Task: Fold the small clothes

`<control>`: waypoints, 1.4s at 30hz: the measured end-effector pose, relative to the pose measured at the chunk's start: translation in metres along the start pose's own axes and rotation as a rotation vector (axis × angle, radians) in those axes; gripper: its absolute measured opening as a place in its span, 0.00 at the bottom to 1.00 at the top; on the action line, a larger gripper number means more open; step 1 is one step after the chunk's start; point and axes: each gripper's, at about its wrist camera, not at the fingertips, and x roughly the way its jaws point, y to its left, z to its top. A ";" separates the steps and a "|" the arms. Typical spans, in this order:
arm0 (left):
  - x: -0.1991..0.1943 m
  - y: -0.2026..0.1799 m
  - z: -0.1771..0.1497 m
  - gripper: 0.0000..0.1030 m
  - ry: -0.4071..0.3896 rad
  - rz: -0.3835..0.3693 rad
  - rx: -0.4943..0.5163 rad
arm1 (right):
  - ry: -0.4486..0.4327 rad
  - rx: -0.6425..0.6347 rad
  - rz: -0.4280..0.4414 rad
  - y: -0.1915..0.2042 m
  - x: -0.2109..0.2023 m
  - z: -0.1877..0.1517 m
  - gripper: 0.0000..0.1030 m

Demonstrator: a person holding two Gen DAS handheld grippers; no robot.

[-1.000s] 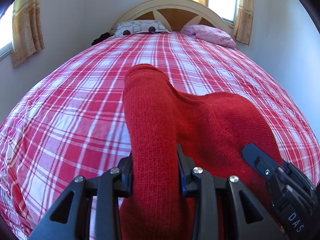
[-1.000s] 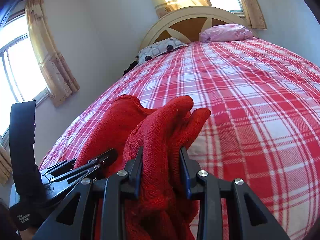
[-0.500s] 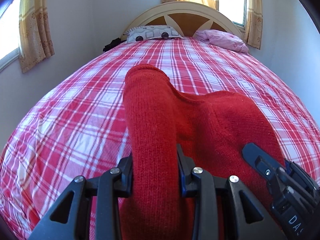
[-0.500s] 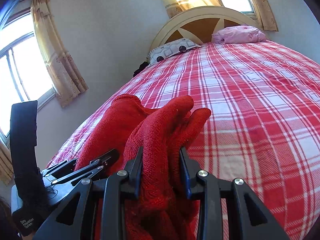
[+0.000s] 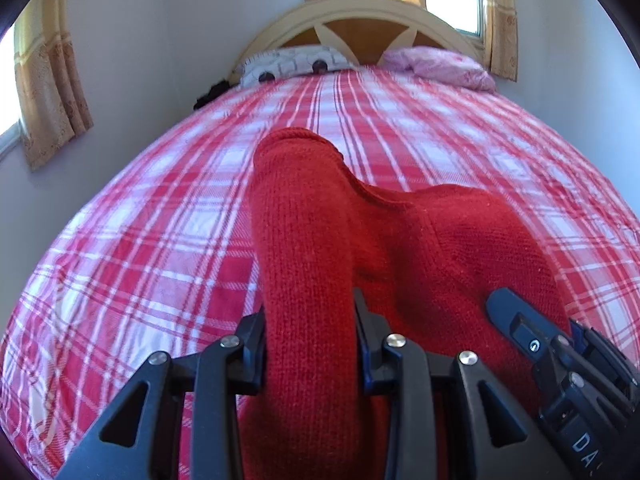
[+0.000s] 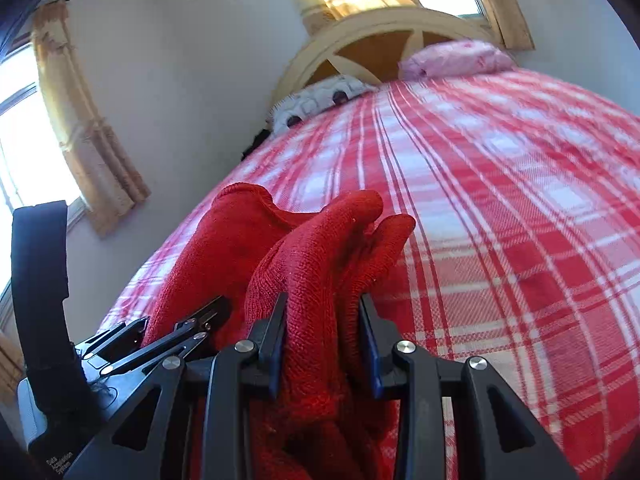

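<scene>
We hold one red knit (image 5: 308, 240) in both claws, up off the bed (image 5: 160, 220). The left claw (image 5: 309, 336) is clenched on a smooth rounded fold of it, which stands out ahead of the fingers like a sleeve or a doubled edge. The right claw (image 6: 322, 340) is clenched on a thicker, bunched wad, several layers crushed together. We judge that the two grips sit on opposite ends of one edge, so the cloth between them hangs as a sheet and can be laid flat; the bunched right grip suggests that corner was gathered, not picked cleanly, and may drop untidy.

In the left view the right claw shows at the near right, just beside the knit; in the right view the left claw shows at the near left. They are held close together, side by side.

Below and beyond lies the plaid bedcover, bare of other clothes as far as we see. Far off are two pillows (image 5: 296, 66) and the headboard (image 5: 360, 20), with curtains (image 5: 48, 92) at left.
</scene>
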 end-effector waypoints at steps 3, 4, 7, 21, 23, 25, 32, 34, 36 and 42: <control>0.012 0.007 -0.005 0.36 0.030 -0.011 -0.033 | 0.051 0.045 -0.008 -0.012 0.018 -0.005 0.32; 0.012 0.009 -0.005 0.38 0.034 -0.019 -0.042 | 0.066 0.065 -0.001 -0.017 0.022 -0.007 0.32; 0.013 0.012 -0.004 0.43 0.048 -0.033 -0.059 | 0.095 0.120 0.026 -0.030 0.030 -0.010 0.32; 0.010 0.046 -0.015 0.64 0.132 -0.135 -0.193 | 0.122 0.160 0.050 -0.038 0.033 -0.017 0.37; -0.001 0.048 -0.021 0.67 0.118 -0.132 -0.191 | 0.124 0.175 0.058 -0.041 0.033 -0.018 0.37; -0.016 0.053 -0.031 0.67 0.106 -0.143 -0.216 | 0.133 0.190 0.080 -0.046 0.031 -0.017 0.38; -0.043 0.058 -0.056 0.69 0.071 -0.095 -0.217 | 0.052 0.062 0.083 -0.033 -0.024 -0.028 0.38; -0.037 0.055 -0.060 0.70 0.084 -0.080 -0.219 | 0.048 -0.006 0.046 -0.025 -0.032 -0.033 0.38; -0.030 0.051 -0.063 0.70 0.102 -0.069 -0.226 | 0.080 -0.074 0.033 -0.016 -0.029 -0.040 0.38; -0.030 0.043 -0.071 0.76 0.100 -0.009 -0.180 | 0.191 -0.167 -0.022 -0.010 -0.013 -0.053 0.38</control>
